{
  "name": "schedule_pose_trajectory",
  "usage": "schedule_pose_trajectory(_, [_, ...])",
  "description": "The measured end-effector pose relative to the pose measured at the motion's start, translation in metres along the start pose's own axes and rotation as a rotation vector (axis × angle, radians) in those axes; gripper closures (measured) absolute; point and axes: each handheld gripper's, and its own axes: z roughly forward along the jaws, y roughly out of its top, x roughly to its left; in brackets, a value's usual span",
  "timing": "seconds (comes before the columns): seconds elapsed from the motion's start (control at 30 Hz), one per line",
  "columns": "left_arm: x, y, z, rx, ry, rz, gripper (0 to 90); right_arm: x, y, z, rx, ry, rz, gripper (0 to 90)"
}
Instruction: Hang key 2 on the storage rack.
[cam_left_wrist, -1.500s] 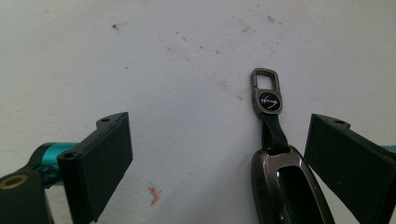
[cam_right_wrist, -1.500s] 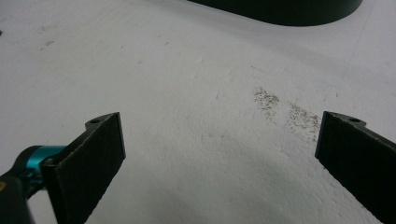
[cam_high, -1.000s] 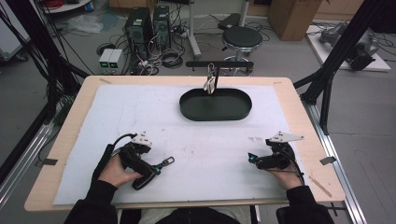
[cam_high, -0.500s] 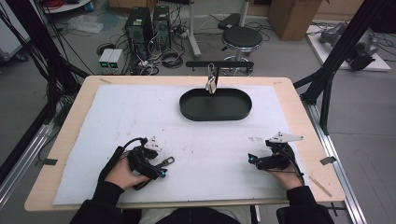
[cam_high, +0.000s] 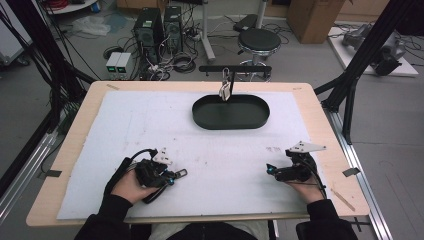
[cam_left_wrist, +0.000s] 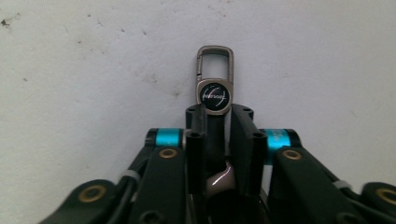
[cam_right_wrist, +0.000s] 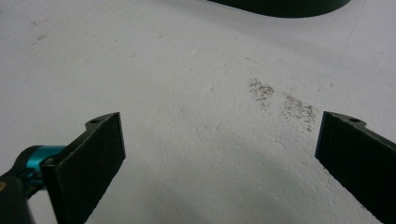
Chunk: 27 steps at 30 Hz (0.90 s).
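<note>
Left gripper (cam_high: 172, 176) drawn nearer table edge, jaws clamped on keychain clip (cam_left_wrist: 214, 88). Right gripper (cam_right_wrist: 219, 154) held wide apart, idle. Narrow grip: clip could be twisted loose.

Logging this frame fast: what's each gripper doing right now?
Left gripper: closed on the key clip.
Right gripper: open, holding nothing.
</note>
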Motion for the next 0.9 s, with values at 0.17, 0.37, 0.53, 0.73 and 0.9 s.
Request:
schedule_pose_trajectory(0.17, [0.0, -0.001, -0.001, -0.006, -0.015, 0.017, 84.4, 0.0, 0.0, 0.0, -0.002, -0.002, -0.006, 0.8])
schedule_pose_trajectory(0.37, [0.001, -0.002, -0.002, -0.019, -0.023, 0.004, 85.5, 0.001, 0.0, 0.0, -0.004, -0.003, -0.012, 0.8])
schedule_pose_trajectory(0.53, [0.004, -0.002, -0.004, -0.033, -0.052, -0.018, 85.7, 0.0, 0.0, 0.0, -0.006, 0.002, -0.007, 0.8])
schedule_pose_trajectory(0.73, [0.003, 0.001, -0.011, -0.038, -0.062, -0.004, 85.6, 0.001, 0.001, 0.001, -0.006, 0.013, -0.006, 0.8])
schedule_pose_trajectory(0.9, [0.003, 0.005, -0.017, -0.058, -0.055, 0.003, 85.5, 0.0, 0.001, 0.0, -0.015, 0.019, -0.006, 0.8])
